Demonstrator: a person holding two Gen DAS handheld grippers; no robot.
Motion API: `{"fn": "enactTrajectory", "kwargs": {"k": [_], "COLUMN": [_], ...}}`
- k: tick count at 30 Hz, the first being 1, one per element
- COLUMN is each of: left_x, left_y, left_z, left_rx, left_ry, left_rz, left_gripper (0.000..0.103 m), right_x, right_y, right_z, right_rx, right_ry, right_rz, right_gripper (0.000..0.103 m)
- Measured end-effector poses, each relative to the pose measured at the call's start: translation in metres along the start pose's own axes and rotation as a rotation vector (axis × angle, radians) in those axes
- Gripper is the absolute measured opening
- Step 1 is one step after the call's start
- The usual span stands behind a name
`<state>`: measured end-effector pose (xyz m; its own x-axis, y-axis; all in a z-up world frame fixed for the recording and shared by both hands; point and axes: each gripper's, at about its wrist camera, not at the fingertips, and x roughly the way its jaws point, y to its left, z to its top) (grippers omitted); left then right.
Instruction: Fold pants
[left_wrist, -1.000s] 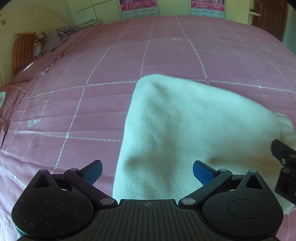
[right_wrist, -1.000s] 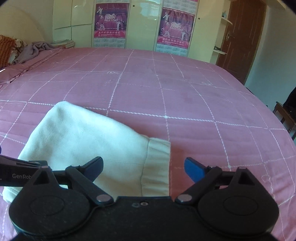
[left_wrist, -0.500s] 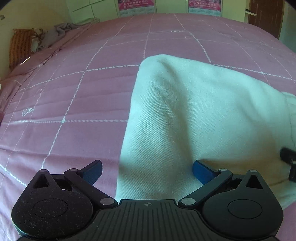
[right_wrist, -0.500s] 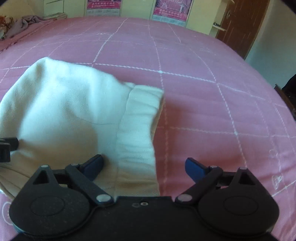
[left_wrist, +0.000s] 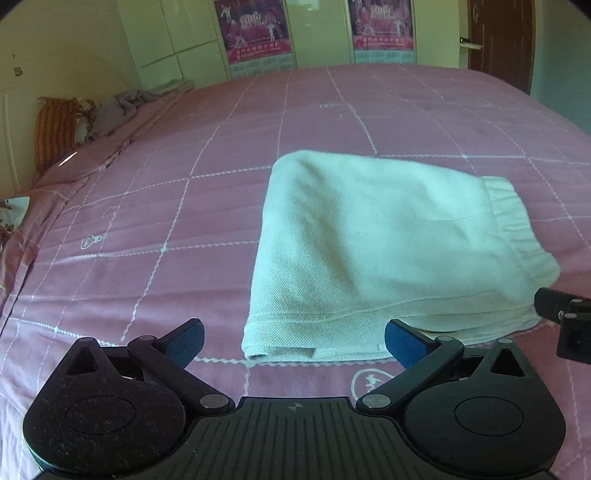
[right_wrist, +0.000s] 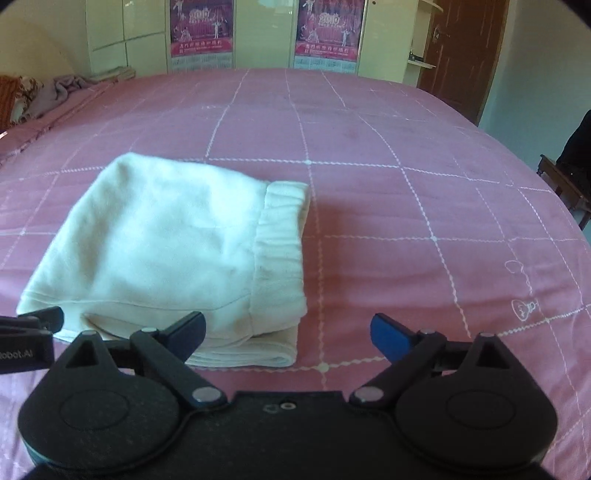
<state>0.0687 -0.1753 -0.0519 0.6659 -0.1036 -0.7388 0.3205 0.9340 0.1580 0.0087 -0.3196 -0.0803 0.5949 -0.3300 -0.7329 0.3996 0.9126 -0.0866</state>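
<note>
The bed (left_wrist: 155, 206) fills nearly the whole room from where I stand, covered in a pink quilt stitched with a white grid. Behind it, toward twelve o'clock, pale wardrobe doors (right_wrist: 258, 33) carry two magenta posters (right_wrist: 201, 26), and a dark wooden door (right_wrist: 469, 51) stands at about one o'clock. A heap of grey cloth (left_wrist: 118, 109) and an orange patterned cushion (left_wrist: 53, 129) sit far off at ten o'clock, along the bed's far-left edge.

The pants (left_wrist: 376, 236) lie on the quilt as a cream-white folded bundle, several layers thick, resting flat with nothing gripping them. Their gathered waistband (right_wrist: 280, 240) forms the right-hand edge, and the stacked layers show along the near edge.

The left gripper (left_wrist: 293, 341) sits low at six o'clock of the bundle, its jaws spread wide and empty; the near-left corner of the pants lies between the blue pads (left_wrist: 400, 341), though I cannot tell if any pad touches the cloth. The right gripper (right_wrist: 288, 334) is likewise spread wide and holds nothing, hovering by the bundle's near-right corner, with its left pad (right_wrist: 190, 330) in front of the cloth.
</note>
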Motion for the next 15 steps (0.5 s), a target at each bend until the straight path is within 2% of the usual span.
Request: {"fn": "enactTrajectory", "kwargs": {"k": [7, 15], "left_x": [-0.081, -0.179], "left_y": [0.022, 0.037], "left_z": [-0.013, -0.045], "left_rx": [-0.048, 0.017], "left_ry": [-0.096, -0.247], "left_rz": [-0.001, 0.008], "left_gripper": [0.103, 0.103], "right_x": [-0.073, -0.161], "right_y": [-0.004, -0.014], "right_z": [-0.021, -0.053], "right_rx": [0.007, 0.015], "right_ry": [-0.069, -0.162], "right_rz": [0.099, 0.193], "right_gripper": [0.097, 0.097]}}
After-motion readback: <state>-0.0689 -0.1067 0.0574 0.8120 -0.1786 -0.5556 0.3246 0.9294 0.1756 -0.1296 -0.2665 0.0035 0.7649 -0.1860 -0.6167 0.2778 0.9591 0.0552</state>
